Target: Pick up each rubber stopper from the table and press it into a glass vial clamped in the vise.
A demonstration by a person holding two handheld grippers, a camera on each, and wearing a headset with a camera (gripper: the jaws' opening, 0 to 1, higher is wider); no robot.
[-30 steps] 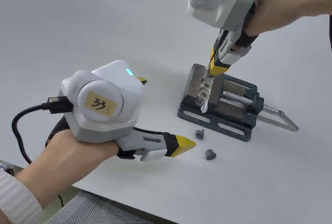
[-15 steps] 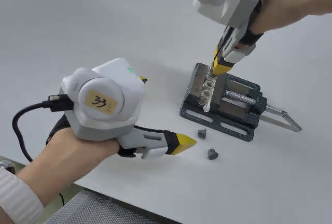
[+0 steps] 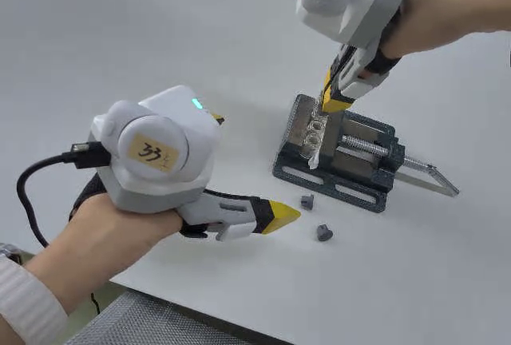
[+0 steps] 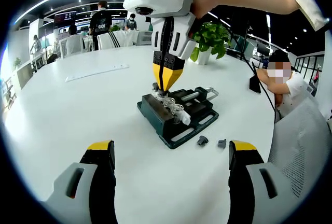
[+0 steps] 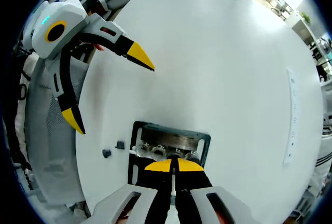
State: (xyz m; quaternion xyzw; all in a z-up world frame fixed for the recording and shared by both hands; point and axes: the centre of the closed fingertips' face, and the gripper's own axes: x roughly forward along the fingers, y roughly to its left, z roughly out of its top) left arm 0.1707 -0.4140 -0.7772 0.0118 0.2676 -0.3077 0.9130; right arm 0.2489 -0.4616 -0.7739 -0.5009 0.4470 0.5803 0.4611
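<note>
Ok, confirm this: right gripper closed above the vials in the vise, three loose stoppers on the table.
Two stoppers, not three, lie on the table beside the vise; the head view shows it. The right gripper is closed above the vials.

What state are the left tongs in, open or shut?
Open. The left tongs show both yellow-tipped jaws wide apart in the left gripper view, with nothing gripped, facing the vise.
</note>
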